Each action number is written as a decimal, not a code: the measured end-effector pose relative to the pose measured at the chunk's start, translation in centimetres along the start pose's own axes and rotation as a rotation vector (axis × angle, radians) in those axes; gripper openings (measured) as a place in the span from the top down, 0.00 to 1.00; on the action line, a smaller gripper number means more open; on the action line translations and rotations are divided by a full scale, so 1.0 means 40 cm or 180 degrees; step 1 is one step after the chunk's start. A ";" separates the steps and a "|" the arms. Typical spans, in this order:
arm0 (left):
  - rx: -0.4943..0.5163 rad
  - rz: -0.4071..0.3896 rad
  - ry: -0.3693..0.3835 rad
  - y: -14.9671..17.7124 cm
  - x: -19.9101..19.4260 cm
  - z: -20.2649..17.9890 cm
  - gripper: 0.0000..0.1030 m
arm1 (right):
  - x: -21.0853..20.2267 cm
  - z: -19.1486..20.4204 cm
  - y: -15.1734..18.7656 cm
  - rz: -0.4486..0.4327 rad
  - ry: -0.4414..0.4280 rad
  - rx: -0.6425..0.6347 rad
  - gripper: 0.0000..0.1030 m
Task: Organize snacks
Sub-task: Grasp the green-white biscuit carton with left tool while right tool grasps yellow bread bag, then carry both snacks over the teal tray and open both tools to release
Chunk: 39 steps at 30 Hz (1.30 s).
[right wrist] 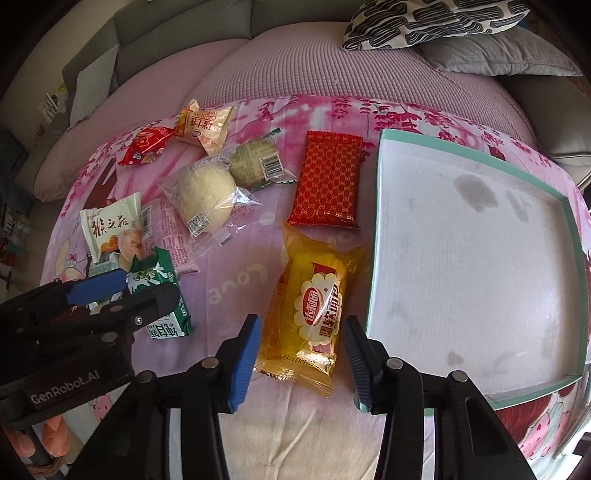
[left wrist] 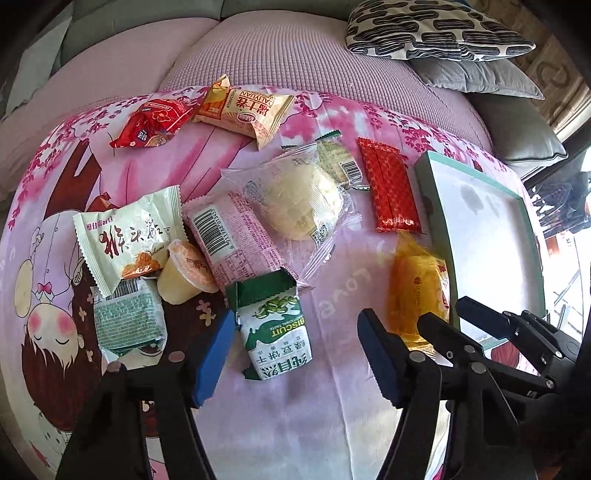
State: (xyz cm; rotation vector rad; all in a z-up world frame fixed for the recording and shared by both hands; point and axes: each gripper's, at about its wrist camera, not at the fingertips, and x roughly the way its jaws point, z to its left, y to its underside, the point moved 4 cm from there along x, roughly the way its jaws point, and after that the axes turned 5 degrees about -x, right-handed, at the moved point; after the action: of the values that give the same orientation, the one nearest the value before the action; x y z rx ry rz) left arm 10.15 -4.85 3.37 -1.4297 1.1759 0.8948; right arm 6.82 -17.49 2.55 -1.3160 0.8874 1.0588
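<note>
Several snack packets lie on a pink cartoon-print cloth. My left gripper [left wrist: 295, 354] is open around the green and white biscuit packet [left wrist: 275, 332], fingers on either side. My right gripper [right wrist: 301, 360] is open around the yellow soft-bread packet [right wrist: 312, 306], which also shows in the left wrist view [left wrist: 413, 291]. An empty white tray with a teal rim [right wrist: 380, 236] lies just right of that packet. In the right wrist view the left gripper [right wrist: 122, 291] sits over the biscuit packet [right wrist: 166, 325].
Further back lie a red patterned packet [right wrist: 328, 184], a clear-wrapped pale bun [right wrist: 207, 199], a pink barcode packet [left wrist: 236, 240], a white and orange packet [left wrist: 129, 240], a jelly cup [left wrist: 184, 273] and a red candy packet [left wrist: 155, 123]. Cushions [left wrist: 436, 29] sit behind.
</note>
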 end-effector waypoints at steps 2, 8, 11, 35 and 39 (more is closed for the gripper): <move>-0.0033 0.0048 -0.0001 -0.002 0.015 0.001 0.37 | 0.013 0.001 -0.002 0.0033 0.0023 -0.0003 0.56; -0.0232 0.0191 0.0032 -0.004 0.066 0.020 0.44 | 0.053 -0.006 -0.005 0.0119 0.0048 0.0048 0.57; -0.0315 0.0257 0.0029 0.001 0.094 0.026 0.56 | 0.053 -0.002 -0.008 0.0084 0.0085 0.0021 0.58; 0.0053 0.0055 0.0290 -0.020 -0.034 -0.186 0.60 | -0.098 -0.241 0.021 -0.0094 0.0414 0.0345 0.61; 0.0261 0.0106 0.0369 -0.024 0.008 -0.306 0.60 | -0.087 -0.360 0.042 -0.0024 0.0553 0.0588 0.61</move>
State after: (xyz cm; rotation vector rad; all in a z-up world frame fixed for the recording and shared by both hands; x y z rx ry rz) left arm 10.41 -16.90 5.63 -1.4145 1.3116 0.7858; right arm 5.19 -32.21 4.18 -1.2675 1.0829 0.8437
